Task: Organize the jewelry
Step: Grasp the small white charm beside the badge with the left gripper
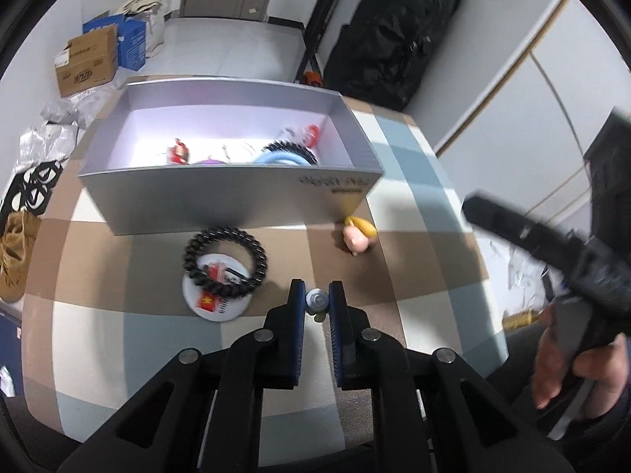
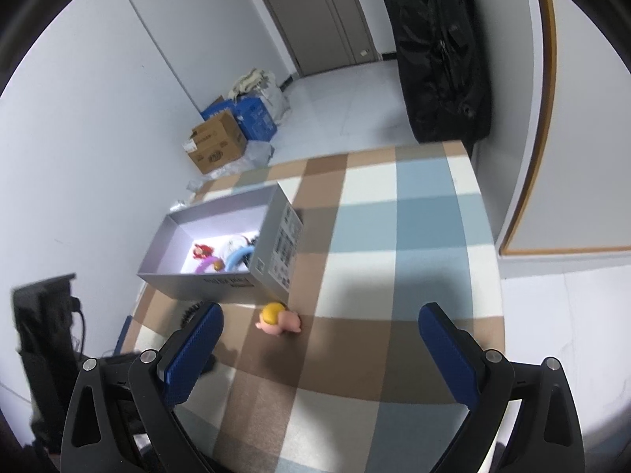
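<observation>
My left gripper (image 1: 316, 293) is shut on a small grey-white trinket (image 1: 316, 300), just above the checked tablecloth. Ahead of it stands an open grey box (image 1: 236, 201) holding several pieces: a red charm, a blue ring and a black coiled band. A black bead bracelet (image 1: 224, 262) lies on a round white badge (image 1: 217, 303) left of the gripper. A pink and yellow figurine (image 1: 357, 236) lies by the box's right corner. My right gripper (image 2: 319, 333) is open and empty above the table, with the figurine (image 2: 278, 321) and box (image 2: 276, 252) ahead of it.
The table's cloth (image 2: 394, 236) is checked brown, blue and white. Cardboard and blue boxes (image 2: 228, 134) sit on the floor by the wall. A black bag (image 2: 437, 47) stands at the table's far end. Brown shoes (image 1: 15, 260) lie on the floor at left.
</observation>
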### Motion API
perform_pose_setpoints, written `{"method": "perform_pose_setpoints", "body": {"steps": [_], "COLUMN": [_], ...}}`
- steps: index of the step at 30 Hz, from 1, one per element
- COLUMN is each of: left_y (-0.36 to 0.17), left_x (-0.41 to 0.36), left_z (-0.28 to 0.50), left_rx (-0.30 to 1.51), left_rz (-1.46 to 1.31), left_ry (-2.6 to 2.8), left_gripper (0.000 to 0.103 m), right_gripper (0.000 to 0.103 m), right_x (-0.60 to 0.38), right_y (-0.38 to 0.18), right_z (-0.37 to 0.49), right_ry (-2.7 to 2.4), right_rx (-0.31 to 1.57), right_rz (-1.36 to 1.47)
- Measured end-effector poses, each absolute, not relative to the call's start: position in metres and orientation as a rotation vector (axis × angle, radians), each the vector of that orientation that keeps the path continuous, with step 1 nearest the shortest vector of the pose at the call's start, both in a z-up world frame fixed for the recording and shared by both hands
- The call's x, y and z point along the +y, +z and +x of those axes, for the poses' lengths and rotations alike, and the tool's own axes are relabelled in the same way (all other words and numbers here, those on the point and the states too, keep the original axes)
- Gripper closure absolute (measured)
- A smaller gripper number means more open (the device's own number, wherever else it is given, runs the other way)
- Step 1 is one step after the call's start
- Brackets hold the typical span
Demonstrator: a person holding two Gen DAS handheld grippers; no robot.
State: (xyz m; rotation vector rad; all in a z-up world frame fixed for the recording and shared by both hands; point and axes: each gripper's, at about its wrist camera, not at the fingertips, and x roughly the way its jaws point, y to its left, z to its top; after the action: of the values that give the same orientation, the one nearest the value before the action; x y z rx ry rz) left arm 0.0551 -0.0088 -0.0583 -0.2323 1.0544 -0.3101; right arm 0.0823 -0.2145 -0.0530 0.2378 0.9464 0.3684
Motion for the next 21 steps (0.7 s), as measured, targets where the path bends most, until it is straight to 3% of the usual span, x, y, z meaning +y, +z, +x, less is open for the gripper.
{"method": "perform_pose_setpoints", "body": {"steps": [4, 9, 21], "left_y": [-0.052, -0.043, -0.042], "left_x": [0.008, 0.024, 0.052], "left_z": [0.058, 0.06, 0.064], "left_rx": [1.033, 0.999, 0.986], "left_rz": [-0.323, -0.429, -0.557], "left_ry": [-0.303, -0.309, -0.308], "left_gripper": [0.096, 0.096, 0.096], "right_gripper": [0.004, 0.021, 0.027], "right_x": [-0.212, -0.194, -0.149], "right_y": [-0.065, -0.079, -0.091], "right_z": [0.084, 0.082, 0.086], "right_ry": [0.348, 0.372, 0.439], "right_rx": [0.99, 1.038, 1.031], "right_rz": [0.216, 0.153, 0.015]}}
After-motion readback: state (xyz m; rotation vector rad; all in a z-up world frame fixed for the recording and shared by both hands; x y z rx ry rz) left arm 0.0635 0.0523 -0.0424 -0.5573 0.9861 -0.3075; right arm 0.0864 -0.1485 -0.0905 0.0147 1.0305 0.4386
